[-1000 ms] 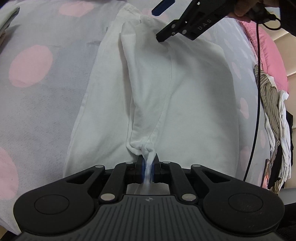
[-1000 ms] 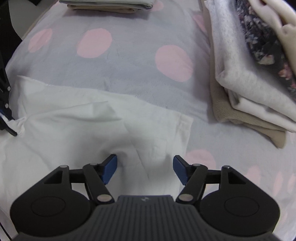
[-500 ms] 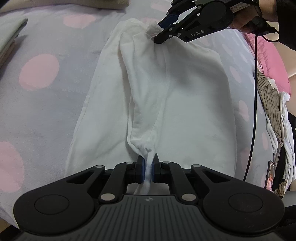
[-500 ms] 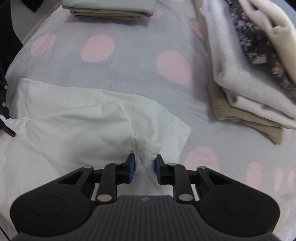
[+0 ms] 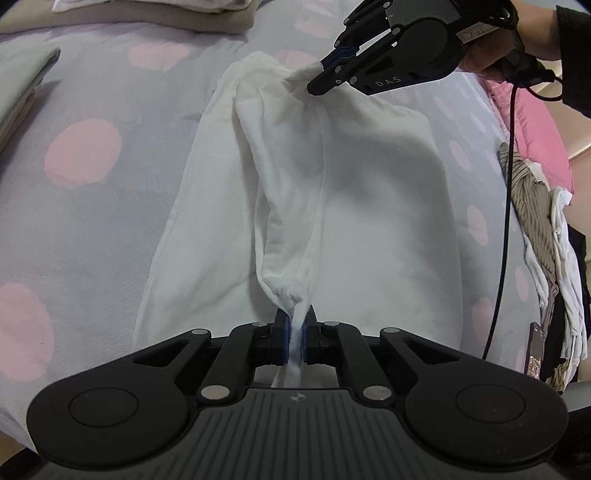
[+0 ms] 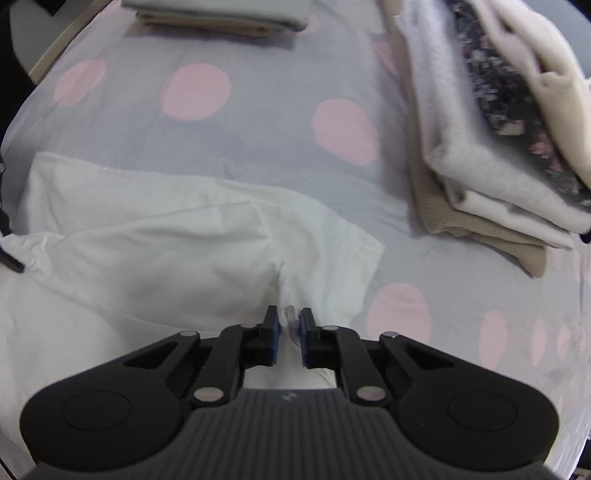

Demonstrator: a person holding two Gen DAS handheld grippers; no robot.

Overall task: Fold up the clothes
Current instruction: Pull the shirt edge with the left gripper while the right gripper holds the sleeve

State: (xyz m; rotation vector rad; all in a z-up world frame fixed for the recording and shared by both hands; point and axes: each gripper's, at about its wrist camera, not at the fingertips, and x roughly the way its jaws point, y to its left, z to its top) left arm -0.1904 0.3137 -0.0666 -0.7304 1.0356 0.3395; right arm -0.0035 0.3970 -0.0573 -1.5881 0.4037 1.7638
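**White garment pinched at two points on the spotted bedspread**

While the grey bedspread (image 5: 92,221) with its pink dots fills most of both views, a white garment (image 5: 369,206) lies spread across its middle, one layer drawn up into a long ridge that runs from one gripper to the other. Folded clothes sit in a tall stack (image 6: 491,147) at the right of the right wrist view, grey, beige and cream pieces with a dark flowered one among them. A flatter folded pile (image 6: 221,14) rests near the far edge of the bed. At the right edge of the left wrist view, a loose heap of striped and white clothing (image 5: 546,236) lies beside a pink pillow (image 5: 532,129).

The left gripper (image 5: 294,334) is clamped on a bunched tip of the white cloth, which puckers into a small knot just ahead of its blue pads. The right gripper (image 6: 289,338), held by a hand (image 5: 491,48) in a dark sleeve, is closing its jaws with a fold of the same garment pinched between them. A black cable (image 5: 508,206) hangs from it.
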